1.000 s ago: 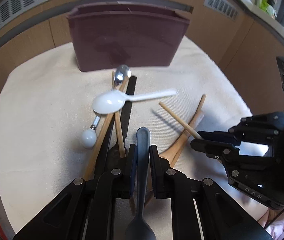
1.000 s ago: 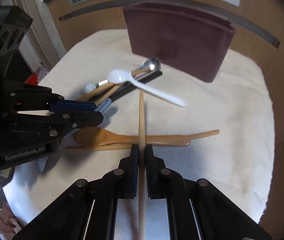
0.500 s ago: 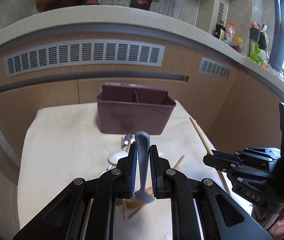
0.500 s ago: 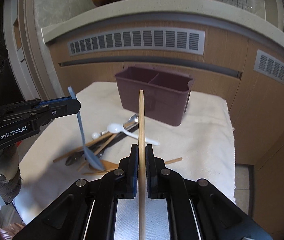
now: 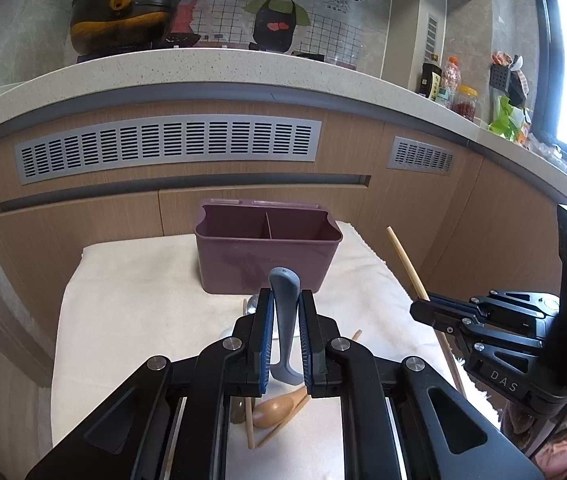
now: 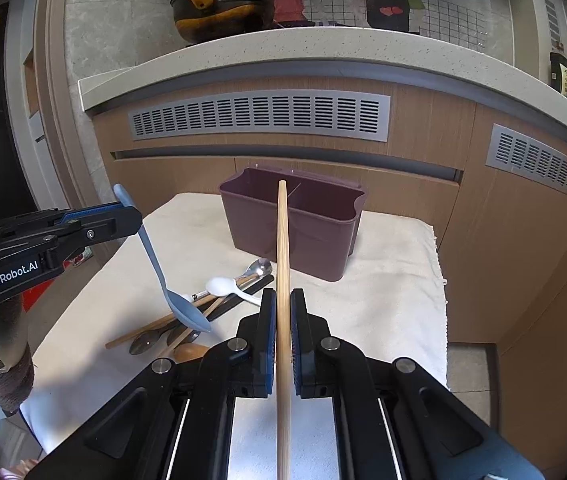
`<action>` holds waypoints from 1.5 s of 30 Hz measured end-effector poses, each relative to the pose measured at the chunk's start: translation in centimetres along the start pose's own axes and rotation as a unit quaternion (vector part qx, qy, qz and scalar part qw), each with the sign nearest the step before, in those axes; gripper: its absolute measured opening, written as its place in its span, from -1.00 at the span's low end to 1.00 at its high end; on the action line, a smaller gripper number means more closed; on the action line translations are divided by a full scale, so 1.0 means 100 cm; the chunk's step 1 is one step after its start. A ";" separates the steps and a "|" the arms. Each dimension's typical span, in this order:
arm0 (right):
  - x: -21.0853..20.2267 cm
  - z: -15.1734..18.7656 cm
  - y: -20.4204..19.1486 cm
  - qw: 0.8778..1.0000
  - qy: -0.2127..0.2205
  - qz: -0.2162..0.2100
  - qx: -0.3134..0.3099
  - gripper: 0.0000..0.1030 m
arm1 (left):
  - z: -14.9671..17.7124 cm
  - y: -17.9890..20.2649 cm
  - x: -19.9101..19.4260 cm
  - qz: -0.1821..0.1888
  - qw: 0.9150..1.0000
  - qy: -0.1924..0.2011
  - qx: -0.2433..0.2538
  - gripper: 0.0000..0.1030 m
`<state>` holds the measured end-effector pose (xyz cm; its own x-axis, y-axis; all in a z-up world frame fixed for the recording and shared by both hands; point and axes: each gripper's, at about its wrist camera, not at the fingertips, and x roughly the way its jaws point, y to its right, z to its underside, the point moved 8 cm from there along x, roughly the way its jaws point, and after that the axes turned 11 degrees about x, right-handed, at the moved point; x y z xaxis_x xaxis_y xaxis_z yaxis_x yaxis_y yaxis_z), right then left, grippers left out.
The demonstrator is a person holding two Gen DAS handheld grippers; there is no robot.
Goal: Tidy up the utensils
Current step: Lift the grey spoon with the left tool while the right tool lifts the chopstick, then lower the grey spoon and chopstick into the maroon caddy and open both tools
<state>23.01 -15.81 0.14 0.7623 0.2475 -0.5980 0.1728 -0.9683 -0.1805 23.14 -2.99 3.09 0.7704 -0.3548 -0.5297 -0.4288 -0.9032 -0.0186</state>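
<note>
Blue spoon (image 5: 283, 320): your left gripper (image 5: 286, 308) clamps its handle, bowl hanging above the cloth (image 5: 131, 280). Your right gripper (image 6: 279, 312) pinches a chopstick (image 6: 282, 248) pointing toward the divided bin (image 6: 307, 216); other utensils (image 6: 203, 304) lie before it.

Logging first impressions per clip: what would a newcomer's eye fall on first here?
Each pair of tongs holds a utensil above the cloth: the left tongs grip a blue spoon, bowl hanging down, and the right tongs clamp a wooden chopstick. Behind stands an empty two-compartment maroon caddy, with other utensils piled in front.
</note>
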 end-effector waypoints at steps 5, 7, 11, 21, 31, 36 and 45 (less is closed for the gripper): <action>-0.016 -0.044 -0.004 0.998 0.060 0.007 -0.004 -0.87 | -0.030 -0.005 -0.006 -0.012 1.000 0.020 0.014 -0.75; -0.029 -0.083 -0.007 0.994 0.107 0.006 -0.003 -0.87 | -0.057 -0.010 -0.011 -0.021 0.999 0.039 0.025 -0.75; -0.045 -0.154 -0.010 0.982 0.191 0.002 0.005 -0.87 | -0.115 -0.026 -0.020 -0.046 0.995 0.083 0.031 -0.75; 0.029 -0.214 0.006 0.970 0.233 -0.023 0.058 -0.87 | -0.176 -0.074 0.031 -0.061 0.992 0.105 0.020 -0.75; 0.090 -0.196 0.032 0.980 0.188 0.011 0.068 -0.87 | -0.144 -0.094 0.124 -0.021 0.998 0.050 -0.009 -0.75; 0.059 -0.214 0.027 0.977 0.209 0.017 0.035 -0.87 | -0.149 -0.097 0.127 -0.014 0.998 0.065 -0.014 -0.75; 0.064 -0.202 0.021 0.987 0.157 0.023 0.028 -0.87 | -0.144 -0.100 0.128 -0.012 0.998 0.059 -0.021 -0.75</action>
<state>40.82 -16.93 11.75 0.9254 0.1732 -0.3371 0.1068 -0.9726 -0.2065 44.14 -1.96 8.70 0.8318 -0.3560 -0.4258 -0.3909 -0.9204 0.0060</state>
